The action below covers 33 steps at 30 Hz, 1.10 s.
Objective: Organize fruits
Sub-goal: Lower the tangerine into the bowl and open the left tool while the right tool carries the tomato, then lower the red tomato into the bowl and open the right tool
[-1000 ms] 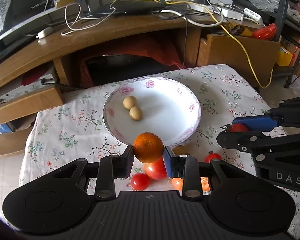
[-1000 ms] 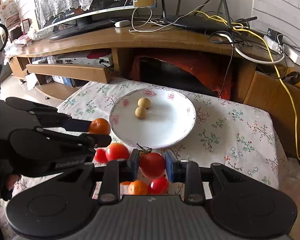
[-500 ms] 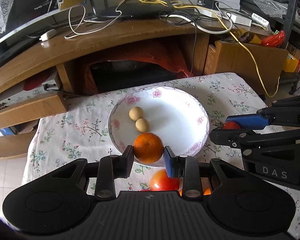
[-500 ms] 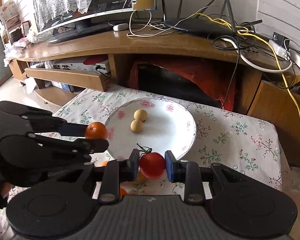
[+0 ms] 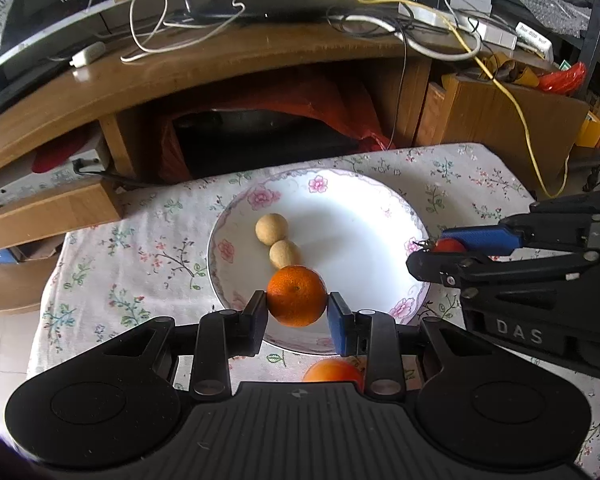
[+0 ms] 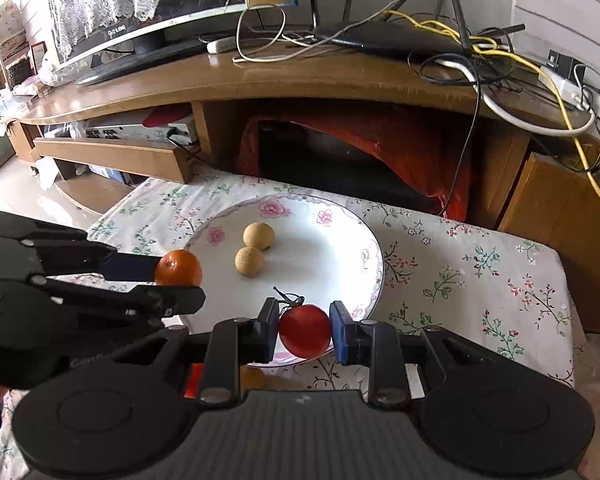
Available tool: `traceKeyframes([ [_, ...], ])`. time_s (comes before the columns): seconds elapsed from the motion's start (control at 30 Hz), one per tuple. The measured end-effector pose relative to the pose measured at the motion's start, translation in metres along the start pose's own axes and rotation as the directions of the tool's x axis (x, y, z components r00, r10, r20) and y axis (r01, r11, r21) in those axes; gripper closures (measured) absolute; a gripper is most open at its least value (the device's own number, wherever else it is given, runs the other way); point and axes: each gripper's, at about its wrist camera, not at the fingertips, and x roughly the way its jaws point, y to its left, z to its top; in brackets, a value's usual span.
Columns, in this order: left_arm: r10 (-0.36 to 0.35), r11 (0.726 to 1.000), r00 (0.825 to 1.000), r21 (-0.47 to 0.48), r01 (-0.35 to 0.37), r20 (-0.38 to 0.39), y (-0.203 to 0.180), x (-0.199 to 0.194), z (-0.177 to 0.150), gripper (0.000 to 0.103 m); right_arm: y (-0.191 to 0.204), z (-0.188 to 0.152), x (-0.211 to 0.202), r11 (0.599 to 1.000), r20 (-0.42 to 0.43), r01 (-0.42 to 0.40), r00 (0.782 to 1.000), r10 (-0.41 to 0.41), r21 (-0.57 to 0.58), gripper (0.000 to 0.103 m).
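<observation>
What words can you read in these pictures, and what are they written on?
"DAS": white letters on the black body of the right tool, seen from the left wrist.
"Gen Ro...": faint, partly hidden, on the left tool, seen from the right wrist.
Monitor: small logo on the bezel, mirrored and too blurred to read.
White box: label too small to read.

Soft daylight, brightest upper left. Glare on the wooden console top point(image 6: 260, 76) and the white plate point(image 5: 352, 224). Cavity under the console dark. Strong fisheye bending and black vignette at corners. Focus sharp at centre; slight softness toward edges.
</observation>
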Motion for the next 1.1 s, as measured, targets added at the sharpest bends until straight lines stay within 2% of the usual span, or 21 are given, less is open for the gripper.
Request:
traceKeyframes([
  [0.57, 0.003, 1.0, 1.0, -0.007, -0.003, -0.031, 0.002, 0.016, -0.002, 0.063, -0.004, -0.001, 0.029, 1.0, -0.03, -0.007, 1.0, 0.007, 0.006, 0.082],
  [1.1, 0.024, 1.0, 0.998, -0.012, -0.025, -0.054, 0.005, 0.026, -0.006, 0.062, -0.004, -0.001, 0.057, 0.998, -0.042, -0.066, 0.997, 0.067, 0.022, 0.082],
])
